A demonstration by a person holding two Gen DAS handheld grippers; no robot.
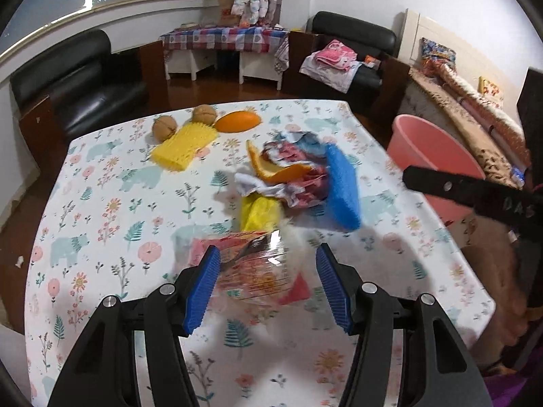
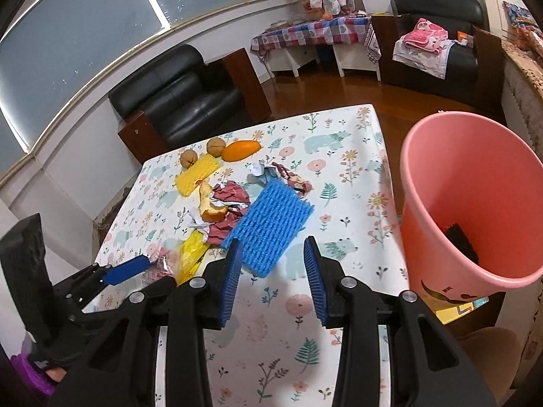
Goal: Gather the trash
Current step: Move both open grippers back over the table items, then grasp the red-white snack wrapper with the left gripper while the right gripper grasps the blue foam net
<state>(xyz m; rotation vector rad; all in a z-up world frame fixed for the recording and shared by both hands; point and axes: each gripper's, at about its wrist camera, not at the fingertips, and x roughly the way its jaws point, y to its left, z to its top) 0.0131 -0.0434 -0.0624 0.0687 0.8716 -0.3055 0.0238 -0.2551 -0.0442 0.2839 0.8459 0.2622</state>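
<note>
My left gripper (image 1: 266, 281) is open, its blue pads either side of a clear red-and-orange snack wrapper (image 1: 251, 271) on the flowered table (image 1: 101, 203). Beyond it lie a yellow wrapper (image 1: 259, 213), crumpled red-and-white paper (image 1: 298, 183), an orange peel (image 1: 271, 169) and a blue foam net (image 1: 341, 190). My right gripper (image 2: 273, 278) is open and empty, just short of the blue foam net (image 2: 271, 227). A pink bucket (image 2: 475, 196) stands at the table's right edge with something dark inside. My left gripper also shows in the right wrist view (image 2: 132, 269).
At the table's far side lie a yellow foam net (image 1: 181, 147), two walnuts (image 1: 164, 128) and an orange fruit (image 1: 237, 121). Black armchairs (image 1: 78, 81), a checked side table (image 1: 224, 39) and a bed (image 1: 475, 108) stand around the room.
</note>
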